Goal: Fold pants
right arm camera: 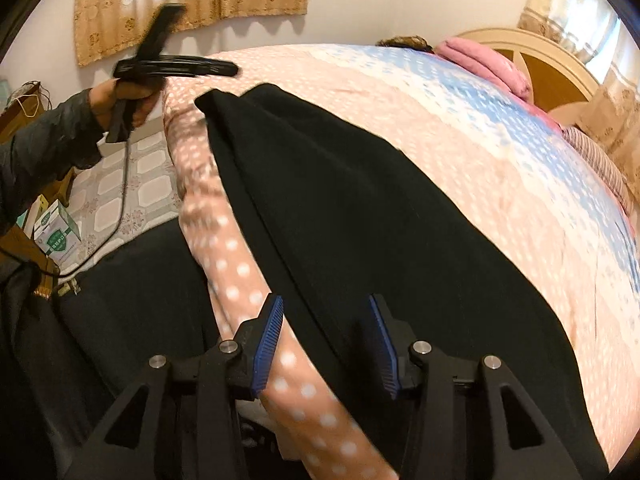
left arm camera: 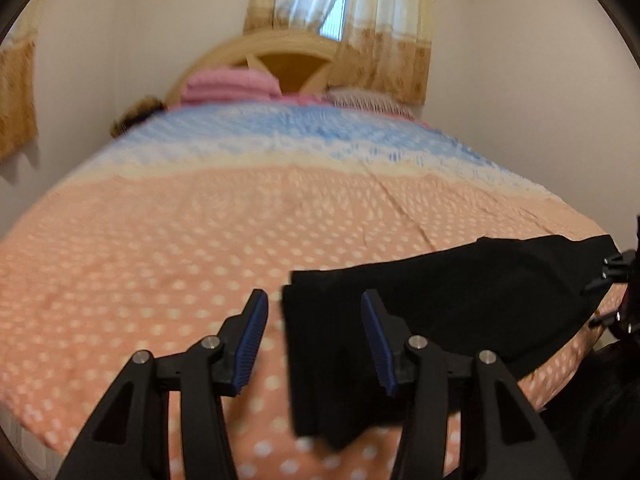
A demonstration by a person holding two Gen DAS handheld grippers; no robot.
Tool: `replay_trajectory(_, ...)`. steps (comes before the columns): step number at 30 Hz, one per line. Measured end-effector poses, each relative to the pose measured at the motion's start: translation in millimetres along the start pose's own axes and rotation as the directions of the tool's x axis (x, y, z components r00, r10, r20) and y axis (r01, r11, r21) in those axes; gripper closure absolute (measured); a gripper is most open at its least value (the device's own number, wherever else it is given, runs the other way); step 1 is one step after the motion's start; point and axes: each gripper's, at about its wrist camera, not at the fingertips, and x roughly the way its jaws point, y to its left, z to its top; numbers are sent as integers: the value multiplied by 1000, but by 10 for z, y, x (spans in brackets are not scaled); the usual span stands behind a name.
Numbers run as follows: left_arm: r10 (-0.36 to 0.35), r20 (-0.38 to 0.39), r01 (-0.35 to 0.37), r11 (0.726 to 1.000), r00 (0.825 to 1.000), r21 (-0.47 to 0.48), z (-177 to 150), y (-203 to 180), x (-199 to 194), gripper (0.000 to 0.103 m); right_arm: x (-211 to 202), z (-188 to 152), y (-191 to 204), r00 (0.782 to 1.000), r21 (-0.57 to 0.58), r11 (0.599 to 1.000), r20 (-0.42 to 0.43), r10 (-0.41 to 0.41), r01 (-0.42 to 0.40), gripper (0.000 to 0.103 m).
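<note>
Black pants (right arm camera: 360, 216) lie folded lengthwise along the near edge of a bed whose bedspread (left arm camera: 160, 248) is peach with white dots, turning to a cream band and then blue toward the headboard (left arm camera: 292, 56). In the right wrist view the pants run as one long dark strip from the bottom right up to a corner near the bed's far left edge, their near side hanging slightly over the mattress edge. The right gripper (right arm camera: 326, 344) hovers over the pants' near end with its jaws spread apart; the blue-padded fingers (right arm camera: 268, 346) straddle the cloth's edge and neither pad presses on it. In the left wrist view the left gripper (left arm camera: 314, 340) is likewise spread, its blue pads (left arm camera: 250, 342) standing apart above the other end of the pants (left arm camera: 440, 304), where stacked folded edges show; the right-hand pad sits over black cloth, the left-hand one over bare bedspread, and nothing is pinched. The person's left hand (right arm camera: 120, 104), in a dark sleeve (right arm camera: 44, 148), shows at the upper left of the right wrist view, holding the left gripper's handle. Folded pink blankets (left arm camera: 228, 84) rest by the headboard, tan patterned curtains (left arm camera: 360, 20) hang behind, and a small green-and-white box (right arm camera: 56, 232) stands on the tiled floor (right arm camera: 120, 184).
</note>
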Motion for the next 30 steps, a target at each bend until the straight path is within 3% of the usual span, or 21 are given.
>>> replay_trajectory(4,21,-87,-23,1000,996,-13,14,35,279,53,79,34,-12,999,-14,999,-4,-40,40,58)
replay_trajectory(10,-50,-134,36,995,990,-98,36,80,439,65,164,77,-103,999,6,999,-1,-39,39,58)
replay_trajectory(12,-61,-143,44,992,988,-119,52,112,477,76,185,106,-82,999,-1,999,4,-39,39,58)
replay_trajectory(15,-80,-137,62,989,987,-136,58,122,448,87,237,140,-30,999,-12,999,6,-44,45,58)
replay_trajectory(20,-100,-79,87,985,992,-148,159,95,362,90,378,132,76,998,-48,997,-26,-58,56,58)
replay_trajectory(21,-109,-57,99,982,992,-161,192,111,345,90,406,127,111,997,-66,995,-31,-77,75,60)
replay_trajectory(23,-114,-42,106,980,993,-166,236,123,352,90,418,123,138,996,-82,993,-32,-85,82,74)
replay_trajectory(27,-118,-55,107,980,992,-168,266,141,452,90,416,135,172,995,-90,992,-35,-90,87,88)
replay_trajectory(28,-121,-58,109,979,991,-169,271,152,478,90,397,142,179,996,-89,992,-29,-89,86,99)
replay_trajectory(30,-128,-55,116,976,990,-185,267,192,491,90,350,156,195,997,-75,995,-25,-67,65,100)
